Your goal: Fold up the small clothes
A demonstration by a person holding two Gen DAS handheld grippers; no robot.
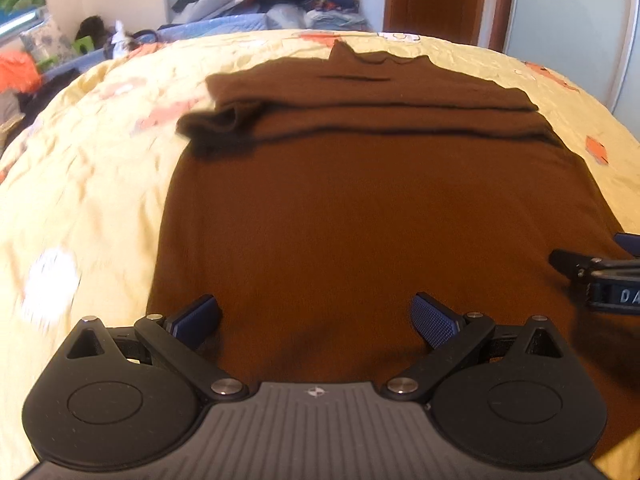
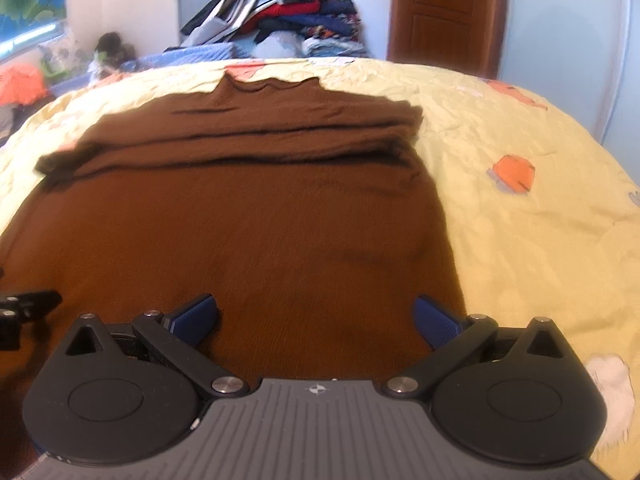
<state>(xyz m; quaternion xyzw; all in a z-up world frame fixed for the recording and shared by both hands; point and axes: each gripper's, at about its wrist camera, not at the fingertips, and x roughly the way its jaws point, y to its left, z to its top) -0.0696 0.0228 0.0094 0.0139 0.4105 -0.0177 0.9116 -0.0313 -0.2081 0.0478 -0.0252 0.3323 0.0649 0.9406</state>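
A bed [image 1: 100, 184] with a pale yellow quilt, printed with orange and white shapes, fills both views. On it lies a brown sweater [image 1: 360, 220], flat and smooth over its lower body, taking up the middle of each view from 6 o'clock up to 12. It is a plain dark brown knit with a short, wavy-edged collar [image 1: 376, 58] at 12 o'clock. Both sleeves are folded across the chest as stacked bands running from 9 to 3 o'clock; one cuff [image 1: 208, 124] pokes past the body edge at 10 o'clock in the left view. In the right view the sweater [image 2: 248, 240] reaches the 9 o'clock edge, with bare quilt from 1 to 4 o'clock.

Beyond the bed at 12 o'clock sits a clothes pile [image 2: 280, 12], and at 1 o'clock a brown door [image 2: 440, 12].

The left tongs [image 1: 316, 320] hover over the hem, jaws spread wide, holding nothing. The right tongs [image 2: 316, 320] are likewise spread wide and empty above the hem, nearer the sweater's 3 o'clock edge. Each tool's tip shows at the other view's side edge.
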